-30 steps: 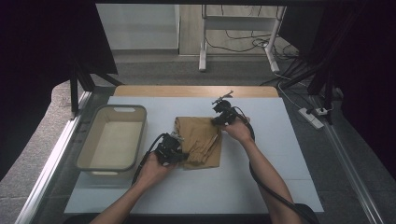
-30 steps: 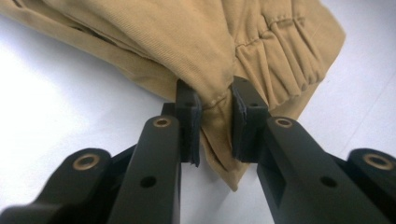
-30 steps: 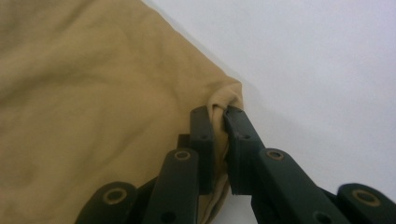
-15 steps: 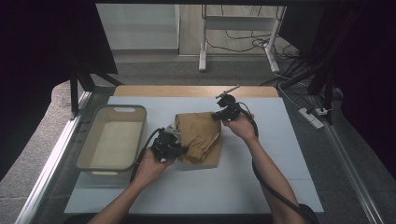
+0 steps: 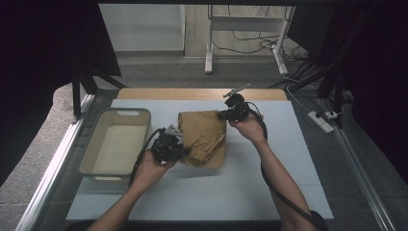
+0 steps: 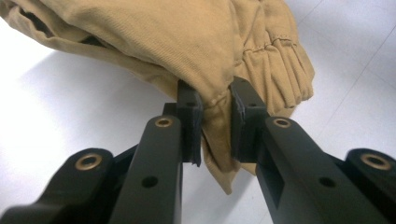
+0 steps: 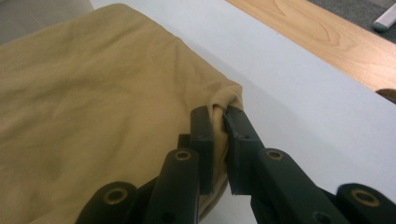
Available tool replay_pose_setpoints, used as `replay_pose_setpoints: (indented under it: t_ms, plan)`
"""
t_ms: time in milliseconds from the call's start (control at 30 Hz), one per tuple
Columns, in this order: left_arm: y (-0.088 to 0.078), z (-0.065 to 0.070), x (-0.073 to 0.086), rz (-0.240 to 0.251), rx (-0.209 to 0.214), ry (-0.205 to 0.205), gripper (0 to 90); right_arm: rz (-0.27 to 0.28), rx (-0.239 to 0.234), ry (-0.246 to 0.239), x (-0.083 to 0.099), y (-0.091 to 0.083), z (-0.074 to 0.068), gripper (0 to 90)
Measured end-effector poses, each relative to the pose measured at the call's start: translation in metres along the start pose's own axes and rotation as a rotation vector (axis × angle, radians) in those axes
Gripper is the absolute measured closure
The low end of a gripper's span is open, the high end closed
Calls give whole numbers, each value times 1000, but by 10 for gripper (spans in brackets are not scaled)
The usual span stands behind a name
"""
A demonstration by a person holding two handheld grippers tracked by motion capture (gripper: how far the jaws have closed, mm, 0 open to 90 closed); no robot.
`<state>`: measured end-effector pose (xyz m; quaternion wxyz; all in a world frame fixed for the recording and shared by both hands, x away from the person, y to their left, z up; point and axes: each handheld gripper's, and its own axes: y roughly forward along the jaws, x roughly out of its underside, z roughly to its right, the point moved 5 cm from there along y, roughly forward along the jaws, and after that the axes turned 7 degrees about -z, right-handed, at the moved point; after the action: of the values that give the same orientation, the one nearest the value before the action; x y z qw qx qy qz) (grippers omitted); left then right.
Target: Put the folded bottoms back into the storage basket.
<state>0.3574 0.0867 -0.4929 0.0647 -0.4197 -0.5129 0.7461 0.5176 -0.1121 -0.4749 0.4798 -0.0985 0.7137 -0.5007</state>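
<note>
Both the left tongs (image 6: 215, 126) and right tongs (image 7: 218, 140) pinch the tan garment (image 5: 204, 134) beside the bare grey bin (image 5: 91, 161)

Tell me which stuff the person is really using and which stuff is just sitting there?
In use:
- tan cloth, folded on the white mat
- left gripper, jaws shut on the cloth's near edge
- right gripper, jaws shut on its far corner

Just sitting there:
- beige bin, empty, left of the cloth
- power strip on the floor
</note>
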Motion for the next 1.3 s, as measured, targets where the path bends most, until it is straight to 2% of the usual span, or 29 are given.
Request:
replay_pose_setpoints:
  t_ms: [333, 500, 667, 900, 1300]
  plan:
    - [-18, -8, 2, 6, 13, -24, 753, 21, 2, -37, -9, -4, -15, 830]
    - [-25, -10, 3, -6, 15, -16, 753, 26, 12, -68, -14, -7, -22, 830]
    - [-33, -12, 4, 1, 16, -20, 753, 47, 5, -69, -21, -13, -29, 830]
    - [-42, -16, 12, -8, 0, -26, 753, 59, -7, -93, -30, -11, -38, 830]
    - [-67, -32, 31, -6, -29, -44, 753, 66, -17, -129, -50, -4, -65, 831]
